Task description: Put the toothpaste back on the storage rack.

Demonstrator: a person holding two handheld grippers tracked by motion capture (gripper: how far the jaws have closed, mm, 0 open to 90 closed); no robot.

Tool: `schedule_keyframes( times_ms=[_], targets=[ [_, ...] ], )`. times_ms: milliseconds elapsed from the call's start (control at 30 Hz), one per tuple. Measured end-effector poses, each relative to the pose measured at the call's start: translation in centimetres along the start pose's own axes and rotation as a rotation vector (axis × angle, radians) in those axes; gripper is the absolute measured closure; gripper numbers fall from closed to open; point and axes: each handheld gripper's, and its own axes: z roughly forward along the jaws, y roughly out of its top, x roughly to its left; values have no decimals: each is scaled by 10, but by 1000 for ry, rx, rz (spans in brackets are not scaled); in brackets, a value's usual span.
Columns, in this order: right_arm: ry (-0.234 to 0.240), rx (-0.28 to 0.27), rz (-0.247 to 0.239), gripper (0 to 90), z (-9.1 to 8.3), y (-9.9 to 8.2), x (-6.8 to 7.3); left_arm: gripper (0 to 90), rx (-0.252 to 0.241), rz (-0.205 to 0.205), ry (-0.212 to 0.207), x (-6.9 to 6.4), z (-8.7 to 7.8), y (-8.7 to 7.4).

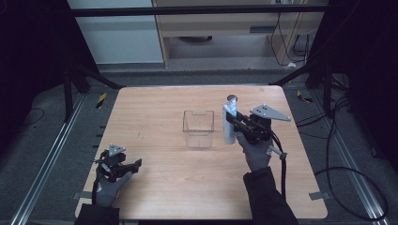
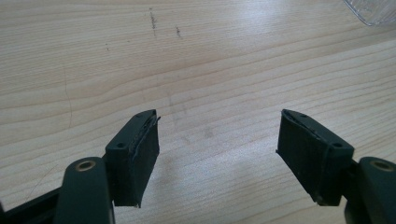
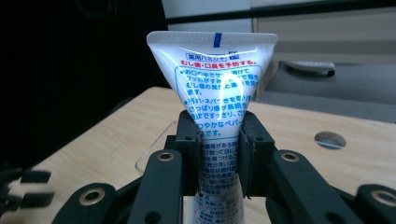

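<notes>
A person is sitting at a wooden table (image 1: 155, 187), holding a two-jaw gripper in each gloved hand. The right gripper (image 3: 218, 154) is clamping a white toothpaste tube (image 3: 212, 88) around its middle, its black pads pressing in on both sides so the tube is pinching slightly at the grip. The tube is standing upright with its flat crimped end on top, and blue and red printed text is facing the camera. In the high view, the tube (image 1: 229, 124) is hanging in the air just to the right of a clear plastic bin (image 1: 198, 128), which is sitting open and empty near the centre of the table. A small round dark object (image 1: 232, 98) is lying on the table just behind the tube; what it is cannot be told.

The left gripper (image 1: 123, 165) is resting near the table's front left corner, well apart from the bin. Its jaws are standing wide apart with nothing but bare wood between them.

The work in hand looks like dropping the tube into the bin. The tube is soft and smooth, so it could be slipping down through the pads if the squeeze is too light. Its lower end could also be catching the bin's near wall while moving across, tipping or shoving the light bin, since nothing is steadying it.
</notes>
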Motion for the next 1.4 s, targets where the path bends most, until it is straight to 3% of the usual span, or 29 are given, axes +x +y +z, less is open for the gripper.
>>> schedule_keyframes(
  times_ms=[233,867,1400],
  targets=[
    [-17,-65,23,730,13,4,5,284,-1,0,1,0,0,0],
    [-34,-139,62,730,58,1,20,284,-5,-2,1,1,0,0],
    [-49,-99,60,728,98,-12,25,283,-11,-5,-2,1,-1,1]
  ],
)
